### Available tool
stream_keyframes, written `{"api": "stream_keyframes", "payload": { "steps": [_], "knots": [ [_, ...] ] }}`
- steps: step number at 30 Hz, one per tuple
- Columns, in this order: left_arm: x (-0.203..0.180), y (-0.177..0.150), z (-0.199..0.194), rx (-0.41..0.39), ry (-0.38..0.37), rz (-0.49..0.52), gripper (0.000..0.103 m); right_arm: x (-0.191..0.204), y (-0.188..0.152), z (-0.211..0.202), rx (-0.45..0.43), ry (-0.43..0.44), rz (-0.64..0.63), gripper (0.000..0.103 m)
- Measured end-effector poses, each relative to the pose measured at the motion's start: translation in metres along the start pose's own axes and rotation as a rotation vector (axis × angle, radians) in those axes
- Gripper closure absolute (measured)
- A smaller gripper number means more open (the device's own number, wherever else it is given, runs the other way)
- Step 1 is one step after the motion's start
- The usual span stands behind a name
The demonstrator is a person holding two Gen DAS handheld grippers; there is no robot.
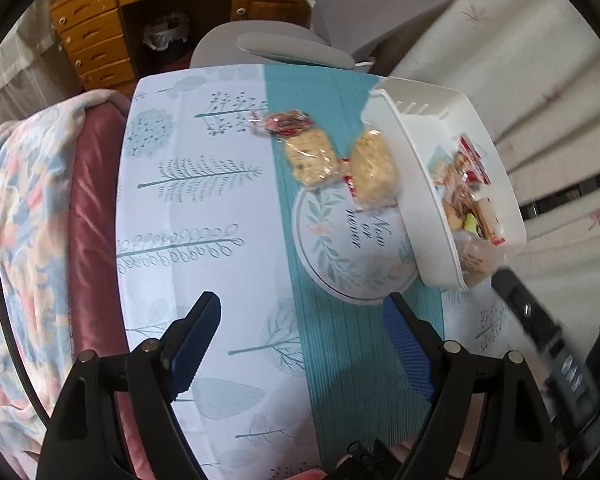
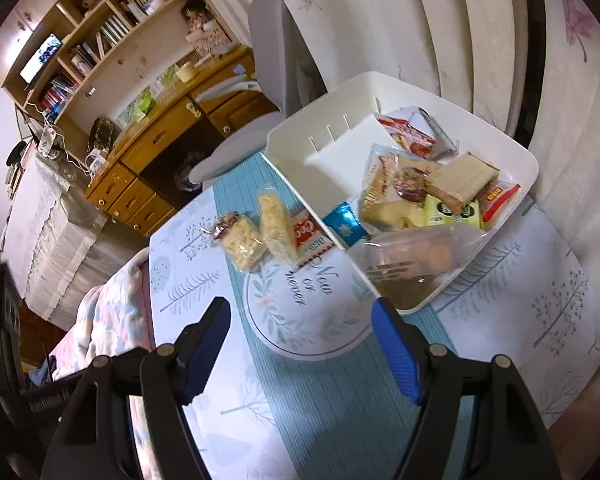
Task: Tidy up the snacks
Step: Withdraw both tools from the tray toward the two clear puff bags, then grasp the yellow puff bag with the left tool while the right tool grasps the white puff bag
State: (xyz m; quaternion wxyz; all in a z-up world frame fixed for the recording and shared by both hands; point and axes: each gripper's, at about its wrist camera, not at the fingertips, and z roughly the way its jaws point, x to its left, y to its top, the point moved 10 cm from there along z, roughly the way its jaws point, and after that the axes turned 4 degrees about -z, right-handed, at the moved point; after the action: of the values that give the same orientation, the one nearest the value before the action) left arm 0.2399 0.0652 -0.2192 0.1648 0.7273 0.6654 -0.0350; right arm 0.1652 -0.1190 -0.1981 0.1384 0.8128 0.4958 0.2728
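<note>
hovering: left gripper [image 1: 300, 344] and right gripper [image 2: 300, 344] were wide apart, empty
basket [image 2: 512, 152]: upper right, snacks inside
rice bars [image 1: 310, 156]: frame centre, on tabletop [image 1: 220, 200]

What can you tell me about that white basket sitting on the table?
The white basket looks like smooth plastic, rectangular with rounded corners and narrow slits in one end wall. It sits upright on the patterned tablecloth, overlapping a round placemat. Its far end is bare; the near end holds wrapped snacks and a clear tub. Neither gripper touches it.
</note>
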Motion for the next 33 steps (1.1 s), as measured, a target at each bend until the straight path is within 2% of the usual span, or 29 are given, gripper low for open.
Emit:
{"api": "stream_keyframes", "payload": {
  "steps": [11, 16, 21, 26, 33],
  "knots": [
    [0.010, 0.046, 0.026, 0.073, -0.031, -0.063, 0.020, 0.033, 0.008, 0.025, -0.169, -0.053, -0.085, 0.029],
    [0.008, 0.071, 0.049, 0.118, -0.022, -0.116, 0.020, 0.041, 0.013, 0.052, -0.181, -0.061, -0.127, 0.030],
    [0.001, 0.102, 0.071, 0.128, -0.014, -0.153, 0.020, 0.045, 0.018, 0.082, -0.185, -0.068, -0.180, 0.031],
    [-0.004, 0.126, 0.104, 0.154, -0.038, -0.205, 0.020, 0.041, 0.017, 0.110, -0.173, -0.089, -0.200, 0.033],
    [-0.007, 0.138, 0.152, 0.196, -0.027, -0.235, 0.020, 0.034, 0.013, 0.143, -0.164, -0.119, -0.244, 0.037]
  ]
}}
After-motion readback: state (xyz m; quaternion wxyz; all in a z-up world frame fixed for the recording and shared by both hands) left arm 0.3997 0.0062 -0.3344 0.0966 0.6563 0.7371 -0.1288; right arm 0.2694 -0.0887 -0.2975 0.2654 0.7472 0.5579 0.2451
